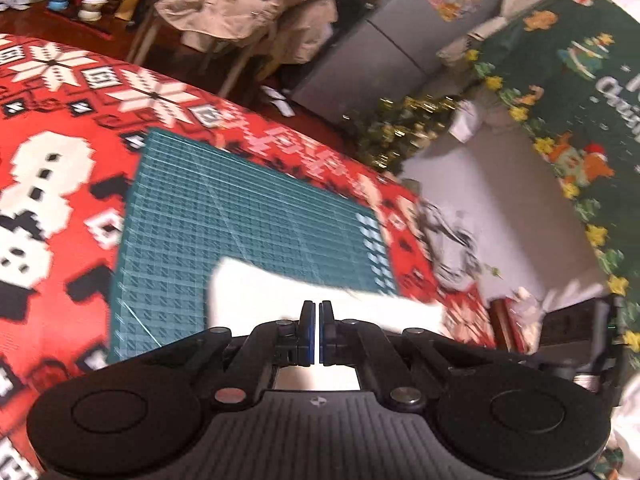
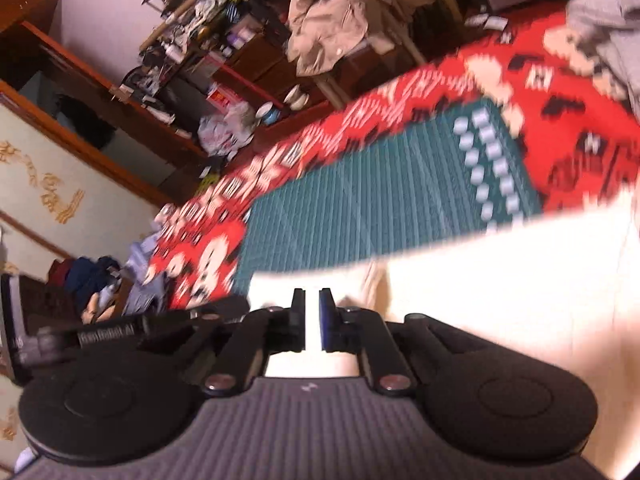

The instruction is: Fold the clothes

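White cloth (image 1: 280, 288), a pale garment too bright to show any detail, lies partly on the teal gridded cutting mat (image 1: 240, 208) and runs under both pairs of tongs. In the left wrist view it shows as a long strip running side to side, its left end rounded and resting on the mat, its right end reaching past the mat's edge onto the red tablecloth (image 1: 60, 100) with its snowflake and snowman pattern. In the right wrist view the same cloth (image 2: 500, 280) spreads wide toward the right, its far edge slanting up from lower left to upper right across the mat (image 2: 360, 200).

The left gripper (image 1: 319, 312) is all but closed, the blue-lined pads nearly meeting, with white cloth showing in the thin slit between them; it looks pinched on the garment. The right gripper (image 2: 312, 300) stands with a narrow gap, white fabric filling it. I cannot tell for sure whether its pads press on the cloth.

Both views are blurred. Beyond the table a beige coat (image 1: 248, 4) hangs over a chair, a grey garment (image 2: 608, 12) lies heaped at the far right corner of the tablecloth, and a dark green Christmas blanket (image 1: 580, 80) covers something to the right.
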A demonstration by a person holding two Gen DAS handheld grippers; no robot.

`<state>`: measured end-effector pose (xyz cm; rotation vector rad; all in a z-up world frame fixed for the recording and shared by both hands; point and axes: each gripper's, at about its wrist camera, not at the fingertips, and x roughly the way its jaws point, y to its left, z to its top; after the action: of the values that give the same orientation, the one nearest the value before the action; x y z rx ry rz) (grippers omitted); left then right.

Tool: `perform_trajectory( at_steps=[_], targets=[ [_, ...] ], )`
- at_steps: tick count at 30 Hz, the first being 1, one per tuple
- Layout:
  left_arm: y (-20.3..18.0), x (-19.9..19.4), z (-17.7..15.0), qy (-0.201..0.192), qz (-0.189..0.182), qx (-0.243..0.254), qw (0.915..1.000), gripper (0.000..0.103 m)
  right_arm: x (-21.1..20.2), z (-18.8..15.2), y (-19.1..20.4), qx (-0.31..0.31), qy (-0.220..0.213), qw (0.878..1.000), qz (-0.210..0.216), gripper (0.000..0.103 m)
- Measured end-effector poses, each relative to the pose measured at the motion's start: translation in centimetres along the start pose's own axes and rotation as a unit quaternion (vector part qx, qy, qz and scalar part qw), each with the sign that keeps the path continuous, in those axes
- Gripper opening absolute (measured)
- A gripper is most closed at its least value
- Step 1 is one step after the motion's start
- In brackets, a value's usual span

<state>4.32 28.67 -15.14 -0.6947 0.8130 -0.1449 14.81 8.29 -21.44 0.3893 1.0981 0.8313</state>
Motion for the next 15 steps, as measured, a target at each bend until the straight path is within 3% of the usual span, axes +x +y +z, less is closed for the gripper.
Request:
perform_trajectory(
  at_steps=[3, 4, 9, 11, 15],
  targets=[
    [-0.4, 0.4, -1.3, 0.017, 0.008, 0.015, 0.9997, 0.001, 0.2, -2.1, -0.7, -0.004, 0.018, 1.0, -0.017, 0.008],
    [-0.4, 0.6, -1.6, 0.023, 0.012, 0.017, 0.9995, 0.001, 0.2, -2.6, -1.2, -0.006, 0.021, 0.999, -0.026, 0.0],
    [-0.7, 0.2, -3.4, 0.035, 0.008, 0.019, 0.9992, 0.001, -1.9, -3.4, -3.3, 0.039, 0.015, 0.999, -0.008, 0.0],
    [-0.9, 0.2, -4.2, 0.041, 0.007, 0.023, 0.9989, 0.001, -2.7, -3.8, -2.6, 0.03, 0.006, 0.999, -0.014, 0.009],
    [-1.1, 0.3, -5.7, 0.054, 0.003, 0.024, 0.9983, 0.001, -2.8, -5.3, -0.8, 0.027, 0.02, 0.999, 0.011, 0.009]
  ],
)
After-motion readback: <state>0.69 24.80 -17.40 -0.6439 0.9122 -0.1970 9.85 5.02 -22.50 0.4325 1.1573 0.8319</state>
